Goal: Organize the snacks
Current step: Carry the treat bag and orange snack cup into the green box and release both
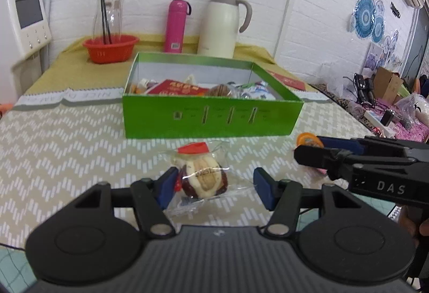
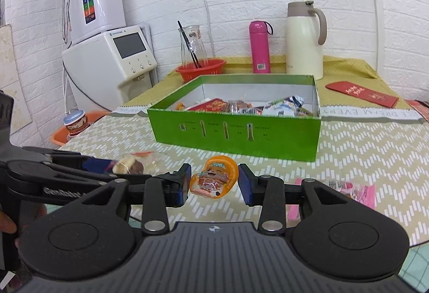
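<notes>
On the desk (image 1: 67, 137), as I see it from here:
Green box (image 1: 209, 118): farther back, snacks inside.
Left tool (image 1: 214, 187): I have it open around a clear-wrapped walnut date (image 1: 205, 179), right pad apart.
Right tool (image 2: 214, 183): open, straddling an orange jelly cup (image 2: 214, 180), not pressing.

"DAS" marks the right tool (image 1: 308, 152); "GenRobot" marks the left tool (image 2: 118, 172).
</notes>
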{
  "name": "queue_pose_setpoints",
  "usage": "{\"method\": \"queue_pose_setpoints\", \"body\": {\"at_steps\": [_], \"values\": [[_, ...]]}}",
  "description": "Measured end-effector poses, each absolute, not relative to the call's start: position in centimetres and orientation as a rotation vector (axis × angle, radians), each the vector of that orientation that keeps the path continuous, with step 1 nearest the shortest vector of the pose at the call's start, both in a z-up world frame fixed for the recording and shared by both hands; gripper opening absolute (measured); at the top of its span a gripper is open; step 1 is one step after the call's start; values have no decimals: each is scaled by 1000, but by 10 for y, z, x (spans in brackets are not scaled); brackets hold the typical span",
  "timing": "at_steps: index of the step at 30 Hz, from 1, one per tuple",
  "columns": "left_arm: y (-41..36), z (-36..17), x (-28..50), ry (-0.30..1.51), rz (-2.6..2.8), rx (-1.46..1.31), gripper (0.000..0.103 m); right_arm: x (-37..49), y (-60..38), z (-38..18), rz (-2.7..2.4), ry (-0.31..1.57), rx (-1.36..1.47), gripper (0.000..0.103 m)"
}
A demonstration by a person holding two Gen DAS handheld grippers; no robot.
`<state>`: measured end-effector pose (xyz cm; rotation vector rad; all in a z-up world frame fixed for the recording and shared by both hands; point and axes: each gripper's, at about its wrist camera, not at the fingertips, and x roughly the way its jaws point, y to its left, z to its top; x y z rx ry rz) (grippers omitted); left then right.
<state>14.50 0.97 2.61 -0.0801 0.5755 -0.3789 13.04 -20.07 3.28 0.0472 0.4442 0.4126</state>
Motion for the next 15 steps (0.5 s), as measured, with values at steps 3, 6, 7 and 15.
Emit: {"method": "queue_pose_setpoints", "body": {"at_steps": [3, 6, 7, 15], "values": [[9, 47, 150, 526, -398, -96, 60, 137, -201, 45, 418, 406, 31, 67], [9, 69, 161, 471, -410, -114, 60, 146, -200, 59, 421, 363, 17, 67], [9, 76, 165, 454, -410, -122, 60, 150, -200, 63, 414, 349, 10, 67], [8, 94, 226, 436, -396, -189, 60, 203, -207, 68, 343, 321, 22, 67]]}}
